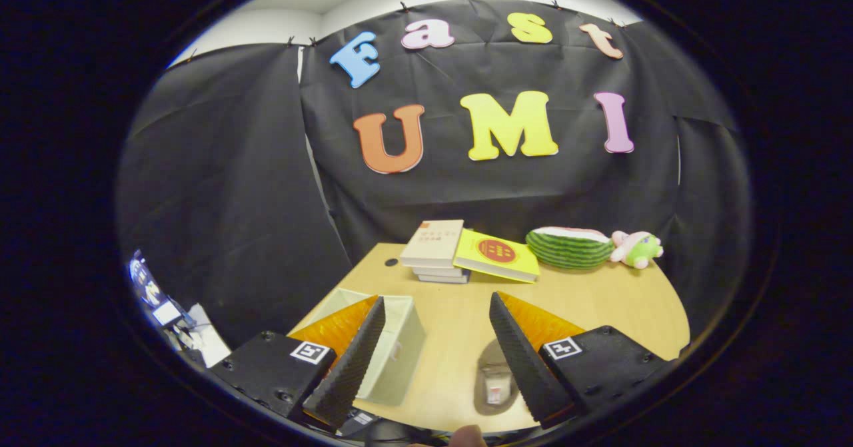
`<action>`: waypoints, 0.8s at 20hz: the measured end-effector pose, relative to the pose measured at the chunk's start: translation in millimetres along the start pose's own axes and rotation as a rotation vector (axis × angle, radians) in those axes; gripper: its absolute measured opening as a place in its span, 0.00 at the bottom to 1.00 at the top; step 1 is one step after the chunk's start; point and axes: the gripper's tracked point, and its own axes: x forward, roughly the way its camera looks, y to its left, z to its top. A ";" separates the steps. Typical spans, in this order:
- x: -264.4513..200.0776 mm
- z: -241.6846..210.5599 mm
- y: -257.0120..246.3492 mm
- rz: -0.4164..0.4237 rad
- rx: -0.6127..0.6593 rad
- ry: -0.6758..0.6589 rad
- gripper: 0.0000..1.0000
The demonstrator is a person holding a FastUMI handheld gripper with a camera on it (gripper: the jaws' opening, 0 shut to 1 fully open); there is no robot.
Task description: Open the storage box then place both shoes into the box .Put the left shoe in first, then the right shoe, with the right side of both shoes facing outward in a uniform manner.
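Above the wooden table [600,307], tool [436,314] spread wide and empty, storage box [400,347] behind its left finger, shoe [494,384] between fingers.

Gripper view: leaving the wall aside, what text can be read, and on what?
Nothing legible.
Yellow book: red round emblem, print too small.
Book stack: top cover print blurred.
Shoe: insole tag blurred.
Gripper: open over the table, square coded markers, no words.

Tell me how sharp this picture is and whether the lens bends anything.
Gripper view: fisheye bends the table edge into a curve; books and watermelon toy look sharp; the open gripper casts a soft shadow on the tabletop beside the storage box.
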 end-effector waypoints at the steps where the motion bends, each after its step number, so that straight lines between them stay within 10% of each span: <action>1: 1.6 -12.6 -12.1 -0.014 -0.002 0.033 1.00; 16: 60.9 -193.0 -101.4 -0.033 0.088 0.596 1.00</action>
